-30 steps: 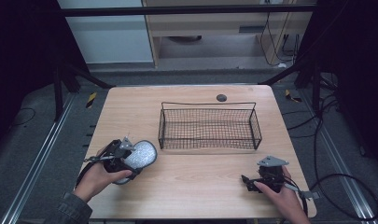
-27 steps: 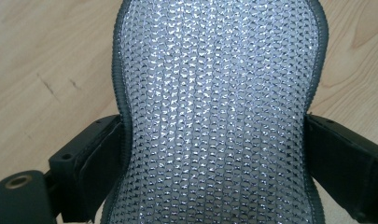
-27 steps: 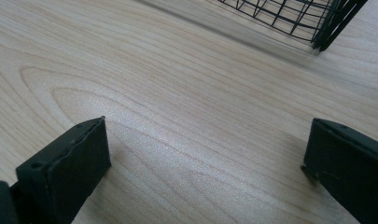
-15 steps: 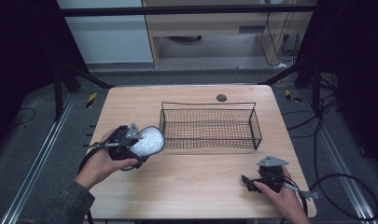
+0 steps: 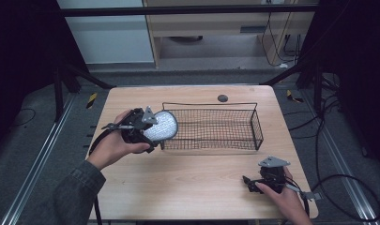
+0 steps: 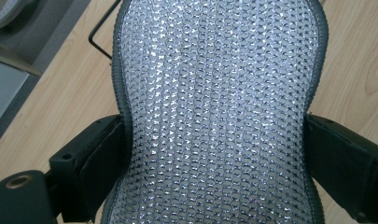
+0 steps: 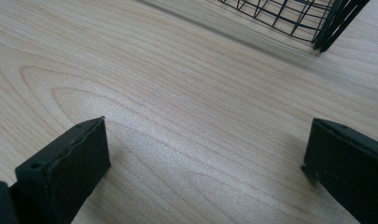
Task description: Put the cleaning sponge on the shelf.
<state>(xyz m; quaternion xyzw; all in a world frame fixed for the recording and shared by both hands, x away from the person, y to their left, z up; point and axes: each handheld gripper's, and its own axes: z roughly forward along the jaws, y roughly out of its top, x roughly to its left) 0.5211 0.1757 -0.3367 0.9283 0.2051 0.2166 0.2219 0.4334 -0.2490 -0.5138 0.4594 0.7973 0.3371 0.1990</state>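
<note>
From the high view, the left gripper point(image 5: 148, 126) carries a sparkly grey oval pad point(image 5: 162, 125) at the left end of the wire basket point(image 5: 253, 123), above its rim. Risk, as judged: the pad's edge could catch on that rim and tip or shift the light basket. The right gripper point(image 5: 248, 181) rests low at the table's point(image 5: 187, 187) near right corner; its jaw state cannot be told from here.

Left gripper view: both jaws pinch the pad across its narrowed waist, a detail not legible from above. The grip looks shallow at the edges, so the pad could slip.

Right gripper view: jaws stand spread wide over bare wood, holding nothing, with the basket's corner point(image 7: 326, 28) beyond.
</note>
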